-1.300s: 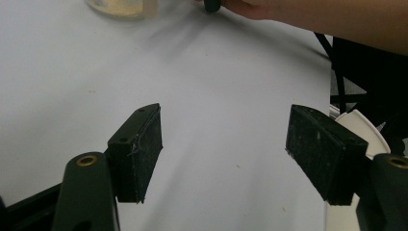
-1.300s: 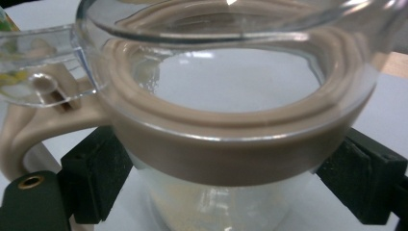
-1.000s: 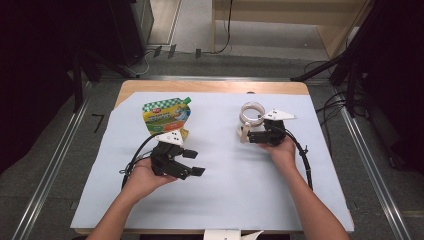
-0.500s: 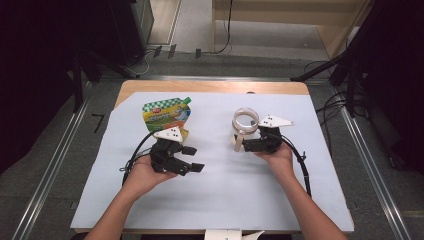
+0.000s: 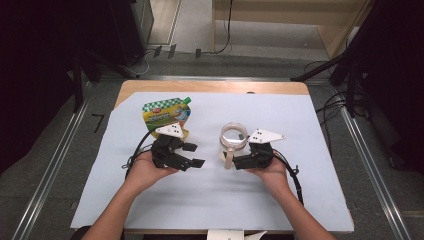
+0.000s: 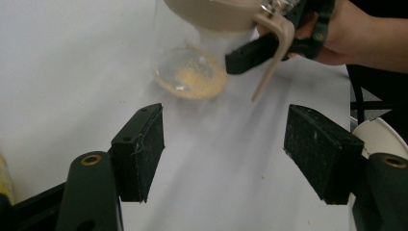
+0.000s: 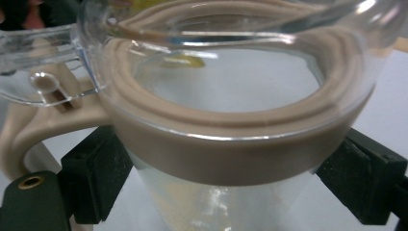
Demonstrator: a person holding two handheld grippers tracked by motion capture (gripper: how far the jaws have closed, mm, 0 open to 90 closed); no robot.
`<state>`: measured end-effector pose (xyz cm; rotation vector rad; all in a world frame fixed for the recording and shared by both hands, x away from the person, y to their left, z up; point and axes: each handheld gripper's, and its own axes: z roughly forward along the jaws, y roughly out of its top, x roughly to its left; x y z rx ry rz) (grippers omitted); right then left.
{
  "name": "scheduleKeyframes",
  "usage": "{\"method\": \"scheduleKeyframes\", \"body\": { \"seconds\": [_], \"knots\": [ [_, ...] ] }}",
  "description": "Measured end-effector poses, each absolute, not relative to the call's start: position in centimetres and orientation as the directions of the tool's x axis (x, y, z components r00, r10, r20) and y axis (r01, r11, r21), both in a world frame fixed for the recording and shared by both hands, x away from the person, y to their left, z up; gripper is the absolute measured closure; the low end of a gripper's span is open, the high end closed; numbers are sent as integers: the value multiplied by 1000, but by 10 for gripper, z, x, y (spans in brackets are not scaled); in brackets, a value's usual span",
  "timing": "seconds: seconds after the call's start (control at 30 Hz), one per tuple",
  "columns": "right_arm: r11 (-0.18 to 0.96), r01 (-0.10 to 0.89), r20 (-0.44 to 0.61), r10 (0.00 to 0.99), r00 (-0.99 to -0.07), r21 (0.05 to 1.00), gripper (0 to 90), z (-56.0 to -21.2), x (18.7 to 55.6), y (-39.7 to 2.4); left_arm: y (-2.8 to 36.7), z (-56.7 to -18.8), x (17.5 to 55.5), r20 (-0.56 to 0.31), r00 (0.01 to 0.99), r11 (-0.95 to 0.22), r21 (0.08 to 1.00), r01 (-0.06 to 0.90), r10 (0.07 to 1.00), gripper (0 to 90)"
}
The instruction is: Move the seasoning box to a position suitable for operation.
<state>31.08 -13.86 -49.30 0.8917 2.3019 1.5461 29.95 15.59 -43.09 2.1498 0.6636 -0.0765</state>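
We are finding the right gripper (image 5: 231,161) clamped on the clear jar (image 5: 233,142): in the right gripper view its two black pads are pressing from either side on the glassy wall just beneath the beige band (image 7: 231,163) at the neck. The grip is sitting high on the body, close under the rim, with the beige handle (image 7: 21,139) curving down beside one pad. We are judging the wall to be hard, smooth and slippery, so the pads are relying on squeeze rather than on any ledge; the band above them is offering a lip that should be stopping a downward slip. The jar is looking nearly empty, with only a thin layer of yellowish grains (image 6: 195,77) at its bottom in the left gripper view, so we are rating it light but breakable, and top-heavy because of the lid fittings.

The left gripper (image 5: 190,155) is holding nothing: its jaws are standing wide apart over the bare sheet, with the jar well ahead of them. If a second hold is wanted, we are recommending the lower wall or the handle, not the clear hinged lid (image 7: 43,57).

Outward, the jar is standing near the middle of the pale blue sheet (image 5: 300,200) on the table, and a green and yellow pouch (image 5: 166,115) is lying beyond the left gripper.
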Motion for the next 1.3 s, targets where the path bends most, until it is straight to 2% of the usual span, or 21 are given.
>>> {"method": "scheduleKeyframes", "body": {
  "seconds": [0.17,0.37,0.63,0.93,1.03,1.3],
  "knots": [
    [306,334,113,563,-819,892,117,-496,295,-124,158,-432,301,-278,857,-487,727,484,434,312],
    [337,339,119,533,-838,878,117,-505,290,-119,157,-431,300,-281,861,-482,735,478,425,318],
    [368,298,75,513,-855,881,115,-513,285,-118,157,-432,300,-284,863,-481,736,476,419,318],
    [389,339,117,494,-861,857,77,-512,289,-124,157,-432,300,-277,867,-491,735,468,413,328],
    [449,351,92,503,-859,822,76,-509,287,-131,159,-432,300,-281,865,-487,735,473,416,327],
    [393,407,161,528,-834,824,134,-497,277,-151,158,-431,300,-279,867,-489,735,470,414,327]
  ]
}}
